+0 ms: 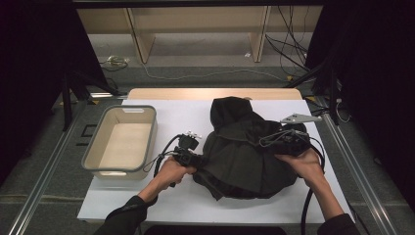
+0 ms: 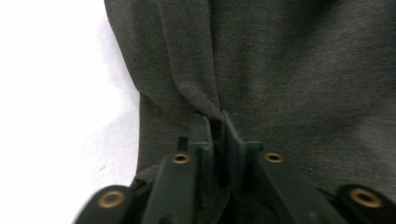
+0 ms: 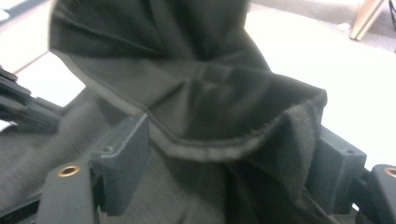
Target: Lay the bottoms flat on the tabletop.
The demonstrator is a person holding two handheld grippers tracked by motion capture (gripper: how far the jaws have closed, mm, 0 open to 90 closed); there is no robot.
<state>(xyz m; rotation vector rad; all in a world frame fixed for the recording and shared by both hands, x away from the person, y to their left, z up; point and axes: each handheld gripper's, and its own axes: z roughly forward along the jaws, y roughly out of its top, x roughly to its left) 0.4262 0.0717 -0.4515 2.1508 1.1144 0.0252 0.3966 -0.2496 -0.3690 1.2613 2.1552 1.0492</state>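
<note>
White surface [image 1: 161, 110] with a dark garment [image 1: 244, 147] bunched at its middle-right, grey bin [image 1: 93, 154] at left.
Garment is dark charcoal-olive cloth, matte, heavily creased, with a stitched hem and a hood-like hump at the far end; no readable label or writing. Left tongs [image 2: 217, 128] are pinched tight on a fold at the garment's left edge. Right tongs [image 3: 233, 163] stand wide apart, the hem draped between them and lying against one jaw at the right edge.
</note>
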